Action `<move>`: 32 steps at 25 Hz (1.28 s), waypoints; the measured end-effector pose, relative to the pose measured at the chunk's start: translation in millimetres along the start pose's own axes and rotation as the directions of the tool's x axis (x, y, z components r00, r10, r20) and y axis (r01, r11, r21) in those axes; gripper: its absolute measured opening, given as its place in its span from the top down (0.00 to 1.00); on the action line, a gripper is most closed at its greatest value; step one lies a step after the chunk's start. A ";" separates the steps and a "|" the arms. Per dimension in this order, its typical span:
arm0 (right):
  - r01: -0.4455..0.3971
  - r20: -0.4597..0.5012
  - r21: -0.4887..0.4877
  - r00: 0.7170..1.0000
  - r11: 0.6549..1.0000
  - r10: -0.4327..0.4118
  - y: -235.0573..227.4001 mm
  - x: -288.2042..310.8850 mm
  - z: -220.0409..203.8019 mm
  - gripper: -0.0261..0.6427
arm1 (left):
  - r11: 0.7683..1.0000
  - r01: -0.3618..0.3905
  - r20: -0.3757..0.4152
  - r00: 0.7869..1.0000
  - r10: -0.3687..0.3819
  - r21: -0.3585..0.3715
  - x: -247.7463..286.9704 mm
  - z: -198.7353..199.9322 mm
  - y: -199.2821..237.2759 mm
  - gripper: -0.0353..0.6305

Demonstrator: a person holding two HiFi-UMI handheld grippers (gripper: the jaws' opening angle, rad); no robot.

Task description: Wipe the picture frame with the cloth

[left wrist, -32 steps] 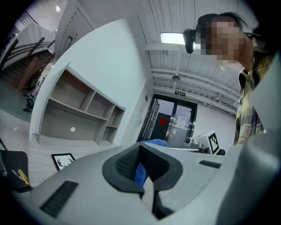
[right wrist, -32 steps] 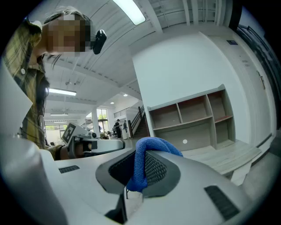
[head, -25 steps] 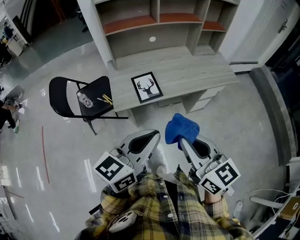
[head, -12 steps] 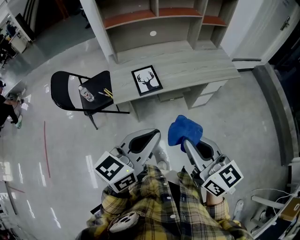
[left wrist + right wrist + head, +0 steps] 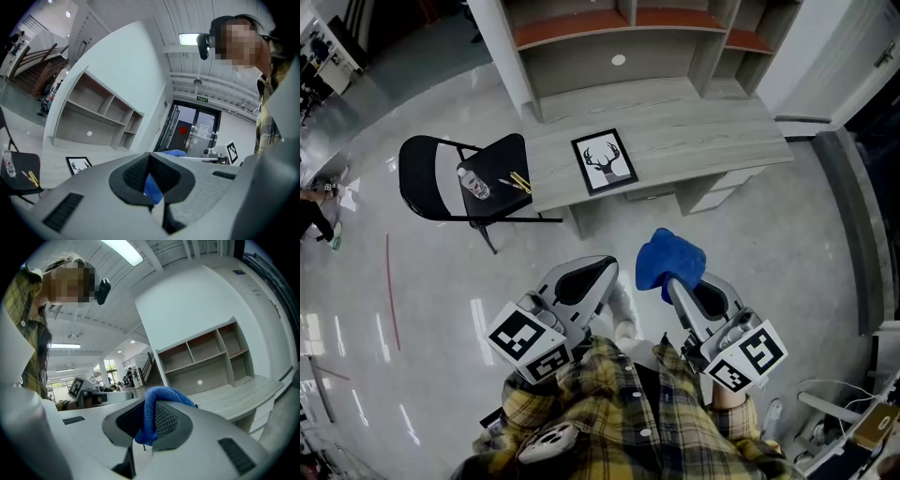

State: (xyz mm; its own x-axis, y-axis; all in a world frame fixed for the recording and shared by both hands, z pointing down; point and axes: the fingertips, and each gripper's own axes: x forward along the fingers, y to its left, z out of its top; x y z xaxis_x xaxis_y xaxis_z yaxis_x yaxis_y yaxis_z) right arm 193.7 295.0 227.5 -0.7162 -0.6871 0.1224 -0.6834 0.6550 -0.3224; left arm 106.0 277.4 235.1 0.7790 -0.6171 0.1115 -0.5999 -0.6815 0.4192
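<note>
Two grippers hover lower centre, left gripper (image 5: 598, 272) closed empty, right gripper (image 5: 675, 286) clamping a crumpled blue cloth (image 5: 668, 258), below a black-framed deer picture (image 5: 605, 161) upper centre.

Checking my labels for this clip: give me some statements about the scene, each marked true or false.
1. The right tongs grip a blue cloth. True.
2. The frame lies on the chair. False: it lies on the desk.
3. The left tongs are shut and empty. True.
4. The cloth touches the frame. False: it is held in the air, short of the desk.
5. A bottle is on the chair. True.
</note>
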 end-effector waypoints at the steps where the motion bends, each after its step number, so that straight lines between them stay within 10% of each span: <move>1: 0.003 0.000 0.000 1.000 1.000 -0.003 -3.4 8.2 1.9 0.89 | 1.000 0.001 -0.001 1.000 -0.001 -0.001 2.0 3.2 8.2 0.94; 17: 0.116 -0.003 0.011 0.993 0.993 -0.116 -67.6 148.6 32.2 0.89 | 0.997 0.071 -0.043 0.997 -0.072 -0.020 48.6 58.5 160.5 0.94; 32: 0.048 -0.098 0.065 0.994 0.997 -0.041 -132.1 231.7 32.8 0.89 | 0.992 -0.072 -0.049 0.997 0.067 -0.104 81.6 66.6 249.4 0.94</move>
State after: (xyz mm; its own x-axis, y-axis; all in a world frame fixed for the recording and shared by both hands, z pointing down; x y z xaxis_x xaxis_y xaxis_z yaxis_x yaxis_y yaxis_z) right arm 122.6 39.0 267.7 -0.6977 -0.6793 0.2275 -0.7064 0.5994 -0.3765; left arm 7.8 30.8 288.8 0.7451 -0.6413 0.1833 -0.6319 -0.5906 0.5019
